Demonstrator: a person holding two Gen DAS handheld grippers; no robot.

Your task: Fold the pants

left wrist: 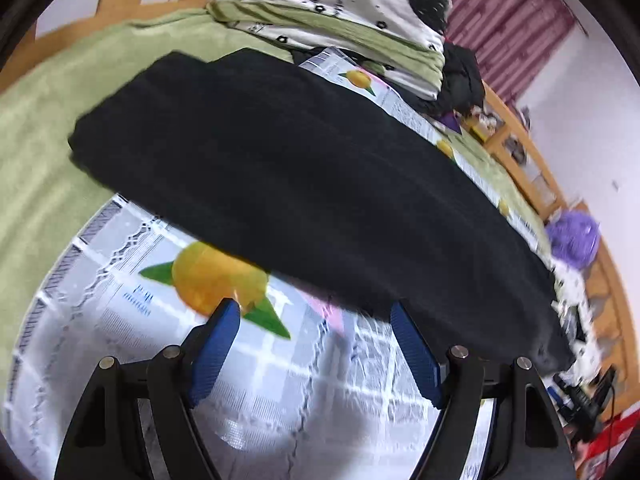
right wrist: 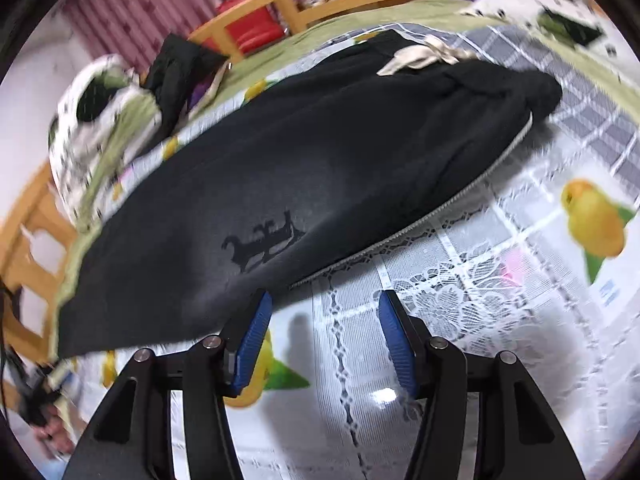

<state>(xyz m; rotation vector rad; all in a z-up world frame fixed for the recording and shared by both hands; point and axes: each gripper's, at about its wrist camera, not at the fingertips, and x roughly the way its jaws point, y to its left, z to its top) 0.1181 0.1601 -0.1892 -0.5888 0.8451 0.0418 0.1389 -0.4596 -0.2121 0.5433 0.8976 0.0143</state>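
Note:
Black pants [left wrist: 300,160] lie flat across a lemon-print lace sheet [left wrist: 120,340] on a bed. In the right wrist view the pants [right wrist: 300,152] show a dark emblem [right wrist: 264,240], a grey stitched side edge and a pale drawstring [right wrist: 424,56] at the waist, far right. My left gripper [left wrist: 316,308] hovers open just before the pants' near edge, its right pad beside the cloth. My right gripper [right wrist: 325,297] is also open at the near edge, its left pad next to the hem. Neither has anything between its blue pads.
A folded white and green quilt [left wrist: 340,12] and a heap of dark clothes [left wrist: 460,76] sit behind the pants. A green cover [left wrist: 60,140] spreads to the left. A wooden bed frame [left wrist: 516,136], a purple fluffy thing [left wrist: 572,240] and a red object [right wrist: 248,28] border the bed.

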